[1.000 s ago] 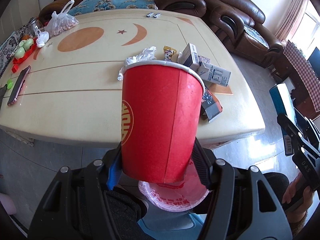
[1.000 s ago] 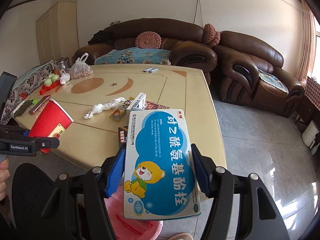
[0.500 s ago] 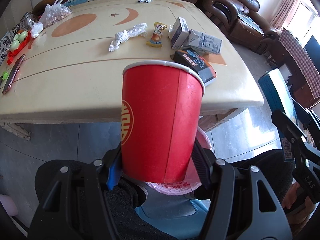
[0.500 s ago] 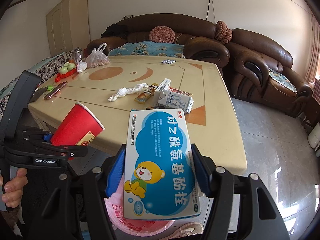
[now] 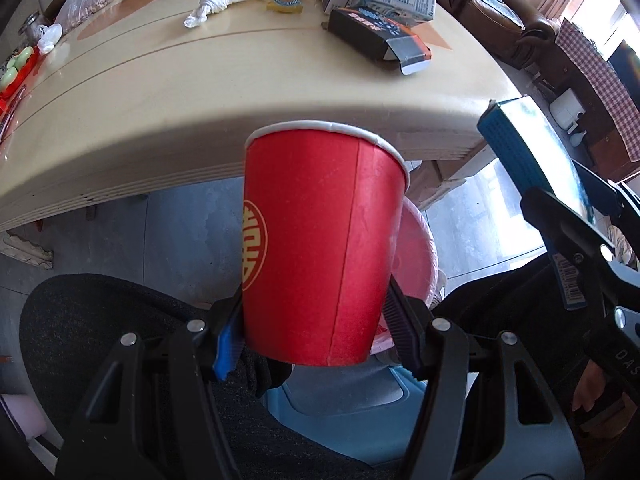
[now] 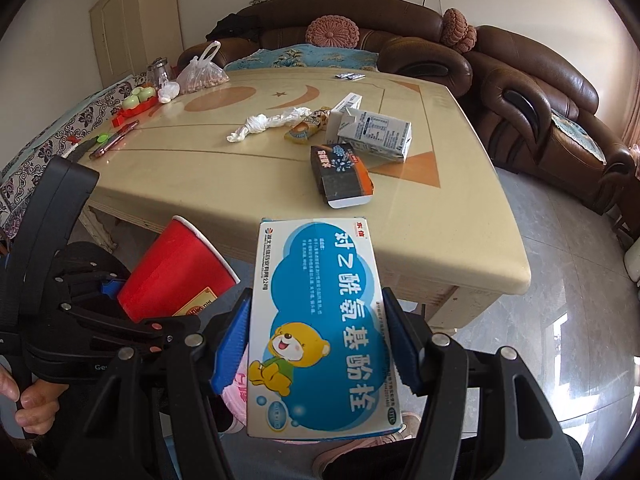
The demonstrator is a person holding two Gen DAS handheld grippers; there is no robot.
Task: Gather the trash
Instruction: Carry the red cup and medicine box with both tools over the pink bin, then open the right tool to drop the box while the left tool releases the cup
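Observation:
My left gripper (image 5: pixel 316 336) is shut on a red paper cup (image 5: pixel 320 240), held off the table's front edge, above a pink-lined bin (image 5: pixel 416 248). The cup also shows in the right wrist view (image 6: pixel 176 276). My right gripper (image 6: pixel 316 340) is shut on a blue and white medicine box with a bear (image 6: pixel 320 328), held off the table's front edge; the pink bin liner (image 6: pixel 236 392) shows below it. On the table (image 6: pixel 200 192) lie a black box (image 6: pixel 340 172), a white carton (image 6: pixel 376 134), a snack wrapper (image 6: pixel 304 128) and a twisted white bag (image 6: pixel 268 124).
At the table's left are a phone (image 6: pixel 114 144), a red tray with green items (image 6: pixel 136 106) and a bag of nuts (image 6: pixel 202 72). Brown sofas (image 6: pixel 520 92) stand behind and to the right. The person's dark-clad legs (image 5: pixel 100 340) are below the grippers.
Both grippers have pulled back off the table and dropped below its front edge, holding the cup and the box. They are now closer together above the pink bin.

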